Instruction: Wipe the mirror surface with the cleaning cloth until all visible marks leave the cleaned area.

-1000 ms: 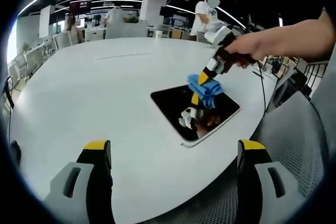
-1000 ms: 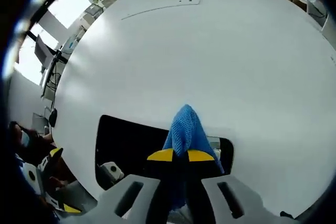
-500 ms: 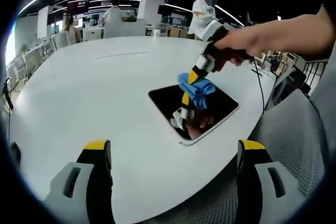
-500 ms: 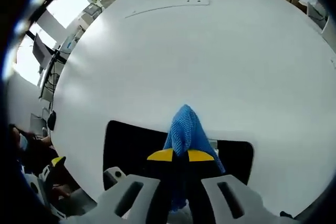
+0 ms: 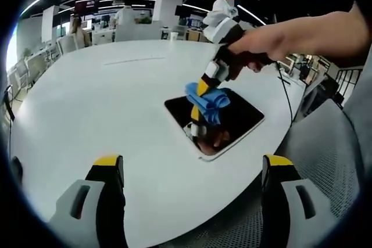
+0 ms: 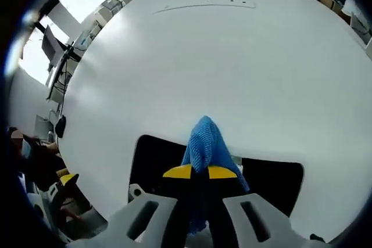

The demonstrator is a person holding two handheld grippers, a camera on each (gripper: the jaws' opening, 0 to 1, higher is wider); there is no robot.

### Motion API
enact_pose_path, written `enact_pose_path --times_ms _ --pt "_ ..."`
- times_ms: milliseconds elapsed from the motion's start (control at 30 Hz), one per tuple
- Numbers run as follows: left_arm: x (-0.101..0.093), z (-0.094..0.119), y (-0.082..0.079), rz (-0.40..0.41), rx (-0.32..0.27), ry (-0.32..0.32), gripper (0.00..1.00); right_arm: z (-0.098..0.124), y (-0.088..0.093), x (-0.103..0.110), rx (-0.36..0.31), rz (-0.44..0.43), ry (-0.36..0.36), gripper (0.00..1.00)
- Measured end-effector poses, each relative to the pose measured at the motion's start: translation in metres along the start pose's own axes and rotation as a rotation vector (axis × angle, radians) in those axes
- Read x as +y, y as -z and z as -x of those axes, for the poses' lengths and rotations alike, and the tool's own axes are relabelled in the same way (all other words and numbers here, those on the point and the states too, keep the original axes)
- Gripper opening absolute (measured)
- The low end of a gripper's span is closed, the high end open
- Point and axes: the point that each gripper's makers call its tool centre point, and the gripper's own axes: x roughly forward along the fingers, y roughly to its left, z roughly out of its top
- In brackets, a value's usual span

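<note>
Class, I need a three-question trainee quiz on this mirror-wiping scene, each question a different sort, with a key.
1. True or false: the right hand-held gripper is shut on the blue cloth.
2. The mirror lies on: A) a white table B) a chair C) the floor.
3. Fill in: the left hand-held gripper has its jaws ____ and holds nothing.

Key: 1 true; 2 A; 3 open.
</note>
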Motion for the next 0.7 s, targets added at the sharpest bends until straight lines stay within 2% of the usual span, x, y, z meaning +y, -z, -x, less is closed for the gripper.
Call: enact_pose_path --times_ms 467,700 --pt "0.0 0.001 0.001 -0.005 0.008 -0.001 0.96 -0.008 -0.006 0.035 -0.001 0.025 -0.04 0.02" --pt "-0.001 0.0 0.001 -0.005 0.01 0.003 0.96 -0.012 -0.009 0.046 0.002 0.025 -0.06 0.02"
